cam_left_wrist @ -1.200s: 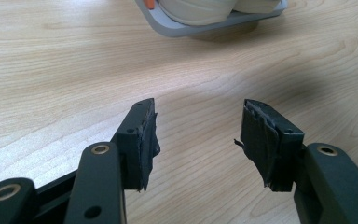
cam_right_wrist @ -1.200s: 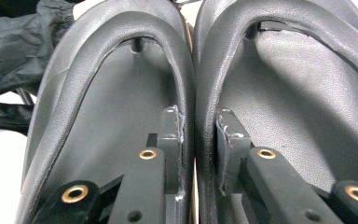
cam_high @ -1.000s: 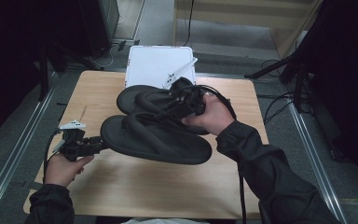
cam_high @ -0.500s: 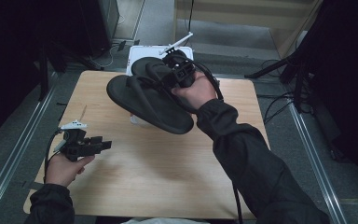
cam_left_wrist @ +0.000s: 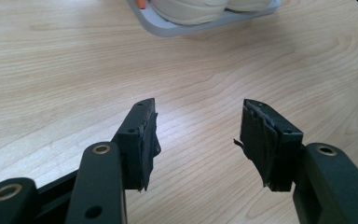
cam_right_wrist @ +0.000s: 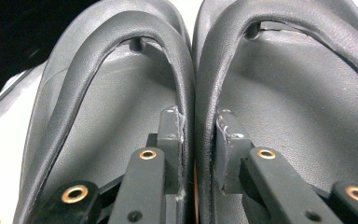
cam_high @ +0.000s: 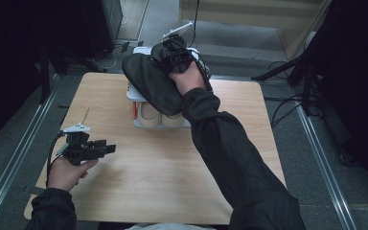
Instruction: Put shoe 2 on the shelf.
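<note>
Our right claw (cam_right_wrist: 195, 140) pinches both sandals' (cam_high: 153, 86) straps over the tray (cam_high: 136, 122) at twelve o'clock; thin grip, one could slip. Left claw (cam_left_wrist: 196, 140) gapes wide, empty.

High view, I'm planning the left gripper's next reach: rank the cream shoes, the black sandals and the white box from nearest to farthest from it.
1. Cream shoes, in the box's near end, closest to the left gripper.
2. Black sandals, held above the box by the right gripper.
3. White box: its near rim is level with the shoes, but its far end lies farthest.
</note>
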Available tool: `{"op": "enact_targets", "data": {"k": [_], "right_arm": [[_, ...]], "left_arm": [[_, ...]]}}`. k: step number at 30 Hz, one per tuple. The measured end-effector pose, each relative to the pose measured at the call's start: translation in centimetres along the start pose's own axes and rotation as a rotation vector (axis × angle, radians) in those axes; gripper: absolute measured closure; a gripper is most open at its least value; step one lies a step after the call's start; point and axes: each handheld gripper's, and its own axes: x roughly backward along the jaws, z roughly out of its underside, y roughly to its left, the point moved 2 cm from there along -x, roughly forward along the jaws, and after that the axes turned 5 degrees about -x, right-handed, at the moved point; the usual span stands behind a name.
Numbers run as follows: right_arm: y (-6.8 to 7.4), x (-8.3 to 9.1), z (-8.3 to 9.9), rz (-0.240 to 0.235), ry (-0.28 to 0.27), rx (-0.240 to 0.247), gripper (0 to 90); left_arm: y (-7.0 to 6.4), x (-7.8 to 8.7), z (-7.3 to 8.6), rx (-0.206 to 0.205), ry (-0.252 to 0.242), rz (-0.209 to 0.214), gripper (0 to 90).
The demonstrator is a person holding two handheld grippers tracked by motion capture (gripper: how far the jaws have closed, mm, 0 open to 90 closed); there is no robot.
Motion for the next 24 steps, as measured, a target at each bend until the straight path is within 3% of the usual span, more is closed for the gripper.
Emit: {"op": "enact_targets", "data": {"k": [4, 8, 16, 24], "right_arm": [[-0.2, -1.2, -0.9, 0.075, -0.020, -0.104, 75.6], [-0.2, -1.8, -1.4, 0.104, -0.033, -0.188, 75.5], [-0.5, -2.5, -1.9, 0.181, -0.101, -0.310, 75.5], [-0.4, -3.0, -2.0, 0.197, -0.140, -0.391, 74.7]], "left_arm": [[-0.2, -0.2, -0.1, -0.009, 0.012, 0.009, 46.5], [-0.2, -0.3, -0.1, -0.009, 0.011, 0.010, 46.4], [-0.4, -0.5, -0.1, -0.013, 0.013, 0.017, 46.3], [-0.4, -0.5, -0.1, -0.018, 0.019, 0.024, 46.3]]}}
